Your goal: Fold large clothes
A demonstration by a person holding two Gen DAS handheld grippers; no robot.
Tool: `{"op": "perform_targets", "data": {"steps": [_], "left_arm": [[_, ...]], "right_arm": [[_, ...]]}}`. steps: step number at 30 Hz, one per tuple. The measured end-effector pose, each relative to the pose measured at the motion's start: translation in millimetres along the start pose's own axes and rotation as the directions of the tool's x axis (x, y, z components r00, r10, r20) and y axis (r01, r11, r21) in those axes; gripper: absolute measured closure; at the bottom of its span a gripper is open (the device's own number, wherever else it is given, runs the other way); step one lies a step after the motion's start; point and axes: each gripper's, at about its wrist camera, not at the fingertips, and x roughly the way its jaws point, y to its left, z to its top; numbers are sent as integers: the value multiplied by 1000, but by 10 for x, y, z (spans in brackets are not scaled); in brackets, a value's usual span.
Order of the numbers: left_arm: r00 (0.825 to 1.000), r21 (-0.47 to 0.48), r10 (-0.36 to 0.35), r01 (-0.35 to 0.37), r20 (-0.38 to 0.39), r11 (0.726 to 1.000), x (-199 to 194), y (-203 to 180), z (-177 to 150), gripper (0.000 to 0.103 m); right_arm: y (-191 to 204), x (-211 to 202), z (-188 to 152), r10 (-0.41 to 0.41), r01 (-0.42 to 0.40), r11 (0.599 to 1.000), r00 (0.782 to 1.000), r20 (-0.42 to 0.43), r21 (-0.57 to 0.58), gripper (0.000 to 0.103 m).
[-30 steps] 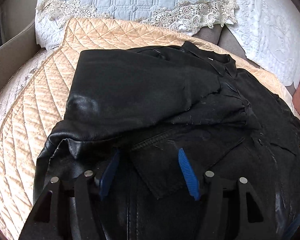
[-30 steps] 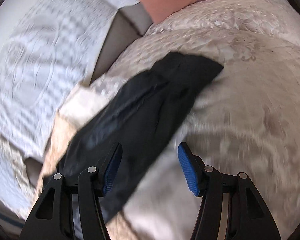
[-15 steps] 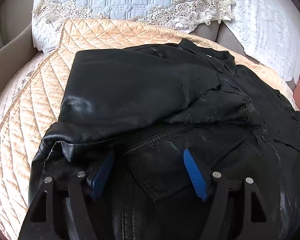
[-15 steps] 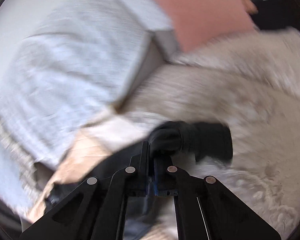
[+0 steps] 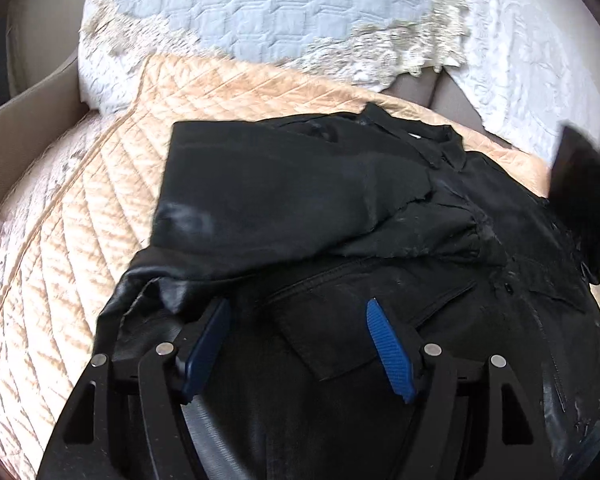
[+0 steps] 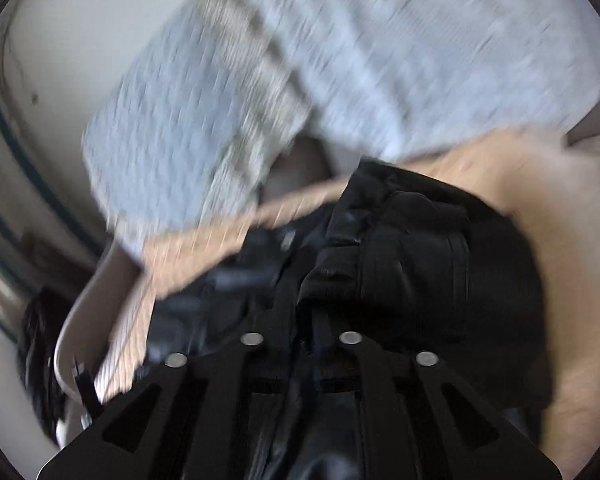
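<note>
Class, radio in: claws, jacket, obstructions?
Left claw open over black leather jacket. Right claw clamped on jacket sleeve. No obstructions seen.

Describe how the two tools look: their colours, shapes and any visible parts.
Both are matte black frames with triangular cut-outs and round silver rivets. The left tool has two ribbed blue pads on its fingers. On the right tool the pads are hidden. No cables or sleeves show.

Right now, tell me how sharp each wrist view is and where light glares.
Left wrist view: mostly sharp, slight softness; dull sheen on the black leather jacket; open left gripper crisp; fisheye bends the peach quilt. Right wrist view: heavy motion blur smears the pale blue pillow; only the right gripper, jaws nearly together on the jacket's sleeve, stays readable.
</note>
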Motion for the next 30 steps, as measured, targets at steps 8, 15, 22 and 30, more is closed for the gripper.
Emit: {"op": "perform_targets", "data": {"steps": [8, 15, 22, 30], "left_arm": [[999, -43, -37, 37, -5, 998, 76, 140, -105, 29], [999, -36, -53, 53, -10, 998, 129, 120, -107, 23], [998, -44, -70, 70, -7, 997, 137, 131, -99, 22], [997, -30, -73, 72, -12, 997, 162, 114, -103, 18]], "right_arm": [[-264, 592, -717, 49, -26, 987, 989, -143, 161, 49], [-813, 573, -593, -45, 73, 940, 995, -92, 334, 46], [-662, 962, -415, -50, 101, 931, 987, -152, 350, 74], [467, 1111, -224, 238, -223, 969, 957, -166, 102, 78]]}}
